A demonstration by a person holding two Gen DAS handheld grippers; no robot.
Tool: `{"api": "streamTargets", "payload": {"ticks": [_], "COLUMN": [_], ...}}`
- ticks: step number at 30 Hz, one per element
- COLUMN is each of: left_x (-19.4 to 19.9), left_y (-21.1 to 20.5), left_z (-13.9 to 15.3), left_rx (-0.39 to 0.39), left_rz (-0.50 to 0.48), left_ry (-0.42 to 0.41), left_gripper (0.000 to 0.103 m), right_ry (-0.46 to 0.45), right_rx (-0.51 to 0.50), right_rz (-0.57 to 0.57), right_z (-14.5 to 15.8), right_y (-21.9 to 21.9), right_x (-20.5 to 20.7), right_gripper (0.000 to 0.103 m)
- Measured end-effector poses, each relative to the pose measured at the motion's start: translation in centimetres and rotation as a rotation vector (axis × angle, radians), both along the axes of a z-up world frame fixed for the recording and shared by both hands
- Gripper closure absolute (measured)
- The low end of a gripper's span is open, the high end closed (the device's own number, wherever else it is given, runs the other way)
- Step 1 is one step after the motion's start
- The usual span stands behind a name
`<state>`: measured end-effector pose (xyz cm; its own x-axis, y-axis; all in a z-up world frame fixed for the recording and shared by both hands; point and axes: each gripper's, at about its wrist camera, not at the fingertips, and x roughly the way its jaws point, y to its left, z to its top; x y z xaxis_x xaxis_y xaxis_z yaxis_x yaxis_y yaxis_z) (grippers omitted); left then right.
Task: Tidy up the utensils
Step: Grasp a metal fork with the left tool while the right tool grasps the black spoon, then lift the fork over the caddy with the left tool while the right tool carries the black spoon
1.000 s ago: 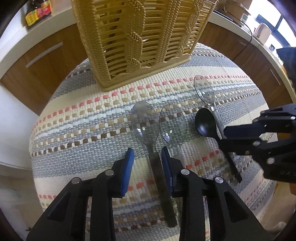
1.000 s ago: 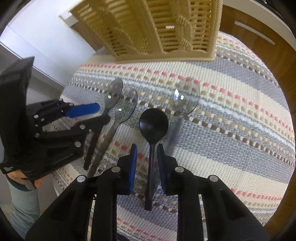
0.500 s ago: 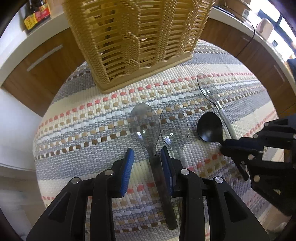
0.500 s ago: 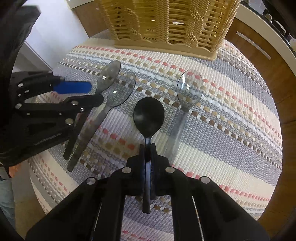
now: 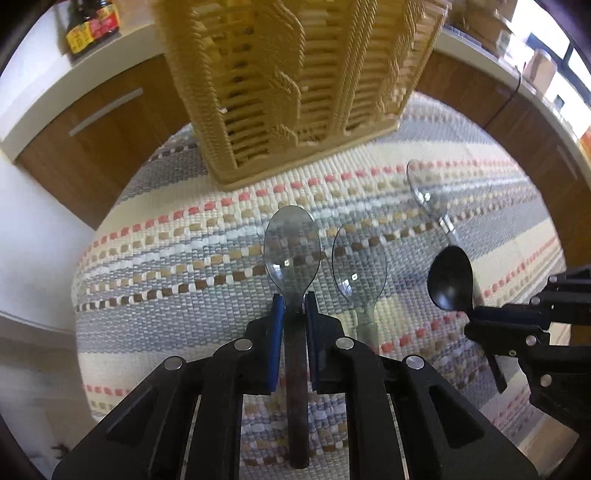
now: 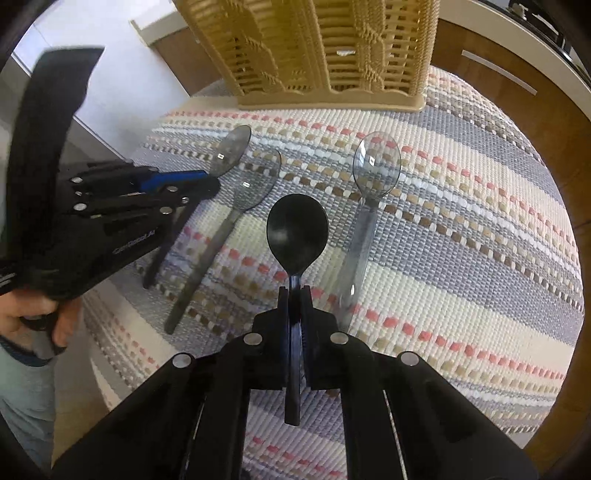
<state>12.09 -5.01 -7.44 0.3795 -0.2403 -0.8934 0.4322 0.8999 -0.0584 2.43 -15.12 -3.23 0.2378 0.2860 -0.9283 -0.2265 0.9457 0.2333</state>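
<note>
My left gripper [image 5: 294, 301] is shut on the handle of a smoky clear spoon [image 5: 291, 245], lifted a little above the striped woven mat [image 5: 166, 236]. My right gripper [image 6: 294, 291] is shut on the handle of a black spoon [image 6: 297, 232], also raised above the mat. A second clear spoon [image 5: 359, 267] lies on the mat between them, and a third clear spoon [image 6: 375, 166] lies to the right. The wicker utensil basket [image 5: 295, 81] stands at the far edge of the mat, directly ahead of both grippers; it also shows in the right wrist view [image 6: 317, 48].
The mat covers a small round table. Wooden cabinets [image 5: 92, 122] with white counters surround it. A sauce bottle [image 5: 92, 26] stands on the counter at the far left. The left gripper [image 6: 177, 184] and the hand holding it show at the left of the right wrist view.
My left gripper has shut on the clear spoon's handle and lifted it. My right gripper has shut on the black spoon and lifted it. Both have moved closer to the basket.
</note>
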Motion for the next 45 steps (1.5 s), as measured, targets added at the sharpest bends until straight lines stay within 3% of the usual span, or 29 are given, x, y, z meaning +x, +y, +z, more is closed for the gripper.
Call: {"api": "streamTargets", "payload": {"ticks": [7,13,18,24,32,35,40,45], "left_x": [-1.9,-5.1,-7.0,-7.4,-6.9,-5.8,-2.2,0.6], "left_y": [3.2,5.4,6.7,5.9,5.7,5.4,4.5,4.0], "left_z": [3.7,9.5,13.7,17.2,19.6,20.0,19.4,17.9], "left_rx": [-0.135,-0.246,-0.341,-0.379,-0.469,-0.502,-0.551,-0.535], "left_rz": [0.040,0.047,0.062,0.125,0.193,0.192,0.171,0.200], "left_ry": [-0.122,-0.298,-0.437,-0.610,-0.810,-0.872,-0.882,-0.886], "left_gripper": [0.093,0.093,0.093,0.093,0.093,0.093,0.093,0.093], "right_ry": [-0.076,-0.190,-0.338,-0.572,-0.869,-0.905,-0.943,-0.927], "right_rx": [0.075,0.136,0.173,0.209,0.243,0.278,0.274,0.256], "right_rz": [-0.006,-0.014,-0.033,-0.047,-0.104,-0.144,-0.232,-0.329], "right_z": [3.4,7.5,10.9,15.1,18.2,18.8,18.4,16.5], "right_y": [-3.3,-5.5,-5.5,-6.4,-6.0,-6.5,-7.3,-8.4], "right_x": [-2.1,-2.7,-1.7,-1.8,0.2,1.8,6.0,9.6], "right_gripper": [0.098,0.098,0.098,0.098,0.098,0.098,0.098,0.098]}}
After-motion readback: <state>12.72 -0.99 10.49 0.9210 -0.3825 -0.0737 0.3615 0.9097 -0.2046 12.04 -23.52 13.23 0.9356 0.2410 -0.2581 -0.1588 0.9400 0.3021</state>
